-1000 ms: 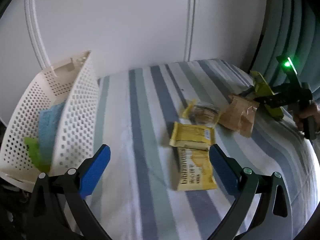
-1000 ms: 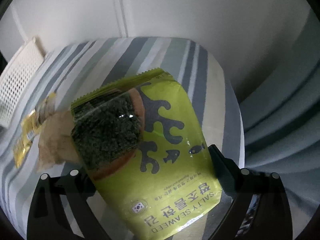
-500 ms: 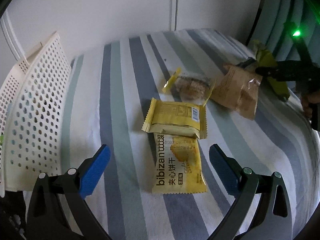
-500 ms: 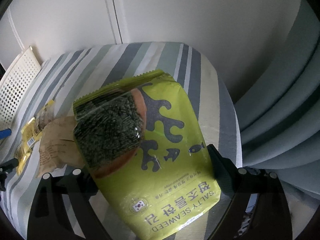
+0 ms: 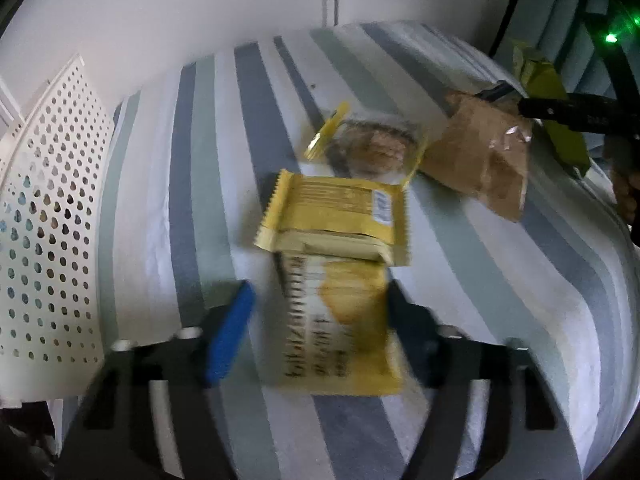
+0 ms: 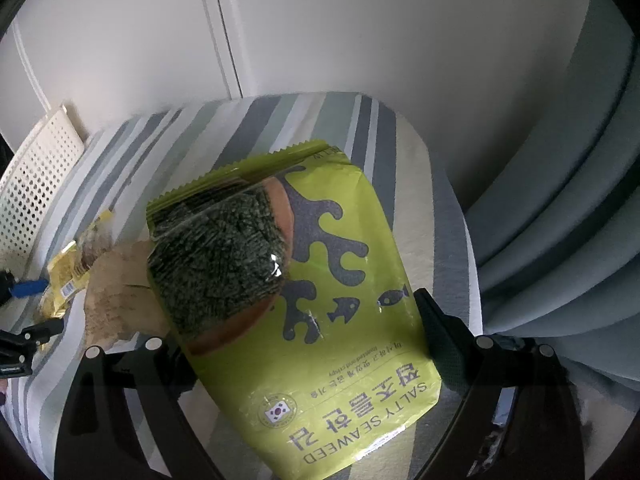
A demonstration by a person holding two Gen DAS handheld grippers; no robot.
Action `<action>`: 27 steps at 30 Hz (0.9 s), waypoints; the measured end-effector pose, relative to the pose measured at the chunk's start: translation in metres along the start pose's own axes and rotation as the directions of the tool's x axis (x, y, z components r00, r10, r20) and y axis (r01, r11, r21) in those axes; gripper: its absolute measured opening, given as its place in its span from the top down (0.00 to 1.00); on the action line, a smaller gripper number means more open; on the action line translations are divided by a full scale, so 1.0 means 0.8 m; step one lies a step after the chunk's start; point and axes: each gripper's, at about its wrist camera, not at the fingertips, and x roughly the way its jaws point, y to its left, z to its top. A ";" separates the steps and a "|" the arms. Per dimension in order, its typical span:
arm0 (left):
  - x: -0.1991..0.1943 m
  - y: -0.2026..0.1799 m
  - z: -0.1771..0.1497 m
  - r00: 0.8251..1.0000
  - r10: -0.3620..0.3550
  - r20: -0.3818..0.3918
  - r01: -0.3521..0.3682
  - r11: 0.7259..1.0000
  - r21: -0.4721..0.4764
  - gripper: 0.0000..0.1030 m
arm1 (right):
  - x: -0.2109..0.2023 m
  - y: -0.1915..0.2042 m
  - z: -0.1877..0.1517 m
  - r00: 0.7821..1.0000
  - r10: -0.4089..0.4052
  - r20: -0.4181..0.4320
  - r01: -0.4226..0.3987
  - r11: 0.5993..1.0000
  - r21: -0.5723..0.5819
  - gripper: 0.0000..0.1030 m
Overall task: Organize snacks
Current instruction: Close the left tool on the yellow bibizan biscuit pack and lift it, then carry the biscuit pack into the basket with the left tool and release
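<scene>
A yellow biscuit packet (image 5: 336,332) lies on the striped bed cover, and my left gripper (image 5: 316,316) straddles it. The blue left pad (image 5: 230,332) stands a little off the packet's left edge; the right finger sits at its other edge, half hidden. The view is blurred. My right gripper (image 6: 298,326) is shut on a green seaweed packet (image 6: 320,280), pinching it across its width; in the left wrist view that packet (image 5: 556,88) hangs above the bed's right side. A white perforated basket (image 5: 44,240) stands at the left.
A second yellow packet (image 5: 336,216), a clear-wrapped biscuit (image 5: 376,148) and a brown packet (image 5: 480,160) lie beyond the left gripper. A white wall runs behind the bed. A grey curtain (image 6: 560,200) hangs to the right. A hand (image 5: 628,192) holds the right gripper.
My left gripper has moved forward over the yellow biscuit packet and its fingers have narrowed around it. The right gripper has hardly moved and still holds the seaweed packet.
</scene>
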 end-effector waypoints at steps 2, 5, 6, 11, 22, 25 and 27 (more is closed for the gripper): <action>-0.006 -0.003 -0.005 1.000 0.008 0.014 -0.008 1.000 -0.002 0.55 | -0.003 -0.002 0.000 1.000 0.005 0.011 -0.005 1.000 0.016 0.12; -0.014 -0.004 -0.012 0.999 0.000 0.046 0.000 1.000 -0.007 0.55 | -0.011 -0.007 -0.001 0.999 0.031 0.031 -0.032 0.998 0.052 0.12; -0.019 -0.006 -0.013 0.998 -0.013 0.065 0.014 1.000 -0.011 0.55 | -0.015 -0.009 -0.002 0.998 0.045 0.041 -0.048 0.997 0.068 0.12; -0.051 0.002 -0.026 0.991 -0.023 0.132 0.027 0.999 -0.028 0.55 | -0.027 -0.011 -0.009 0.993 0.088 0.081 -0.097 0.988 0.116 0.12; -0.114 0.024 -0.020 0.964 -0.018 0.265 0.036 0.997 -0.065 0.55 | -0.046 -0.005 -0.012 0.978 0.148 0.145 -0.175 0.966 0.190 0.12; -0.122 0.029 -0.010 0.955 -0.008 0.297 0.033 0.996 -0.080 0.55 | -0.062 0.007 -0.009 0.972 0.165 0.171 -0.196 0.963 0.187 0.12; -0.133 0.038 -0.008 0.947 0.004 0.322 0.029 0.995 -0.097 0.55 | -0.073 0.011 -0.009 0.967 0.176 0.183 -0.209 0.961 0.179 0.12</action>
